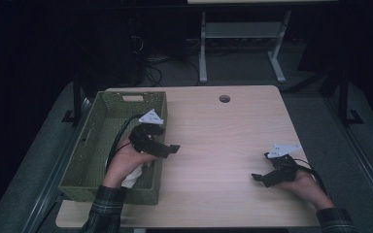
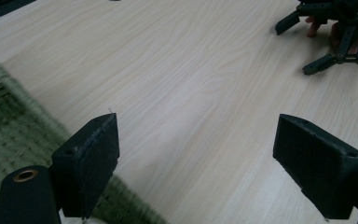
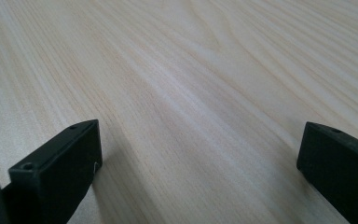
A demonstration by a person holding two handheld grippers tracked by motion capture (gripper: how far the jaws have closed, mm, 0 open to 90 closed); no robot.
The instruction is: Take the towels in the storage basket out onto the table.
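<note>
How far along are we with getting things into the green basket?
Done: a white item lies in the green basket. In hand: nothing; the left gripper at the basket's edge and the right gripper both stand open. Left: the table shows nothing else to move.

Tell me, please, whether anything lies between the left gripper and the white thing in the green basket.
Nothing separate does. The left gripper is open above the basket's right wall, pointing out over the table. The white thing lies inside the basket, partly hidden under the left hand.
</note>
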